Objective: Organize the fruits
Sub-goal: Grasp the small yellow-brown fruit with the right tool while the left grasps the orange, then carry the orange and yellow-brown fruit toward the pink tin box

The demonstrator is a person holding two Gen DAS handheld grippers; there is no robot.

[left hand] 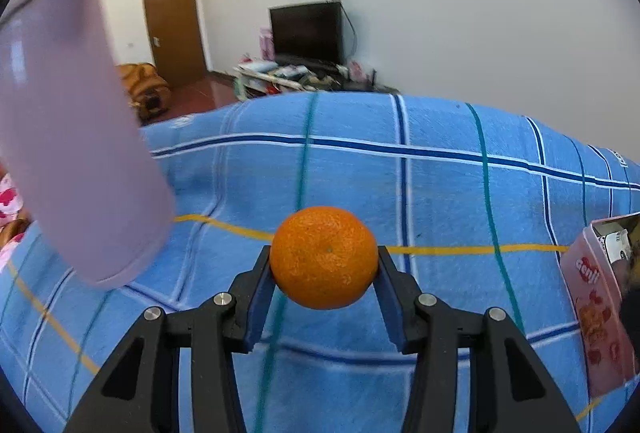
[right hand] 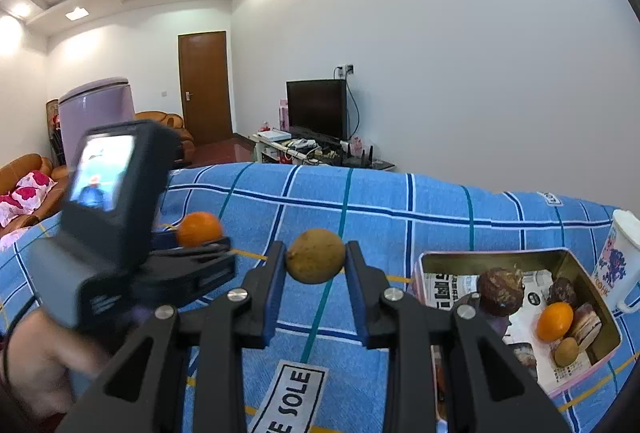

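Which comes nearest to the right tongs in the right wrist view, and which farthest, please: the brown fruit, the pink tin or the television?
1. Brown fruit: clamped between the right tongs.
2. Pink tin: on the blue cloth, just to the right.
3. Television: far off by the back wall.

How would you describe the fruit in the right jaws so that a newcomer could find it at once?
Start at the blue checked cloth and find the pink tin on its right. Just left of the tin, the right gripper holds a round fruit. It is dull yellow-brown, unlike the bright orange farther left.
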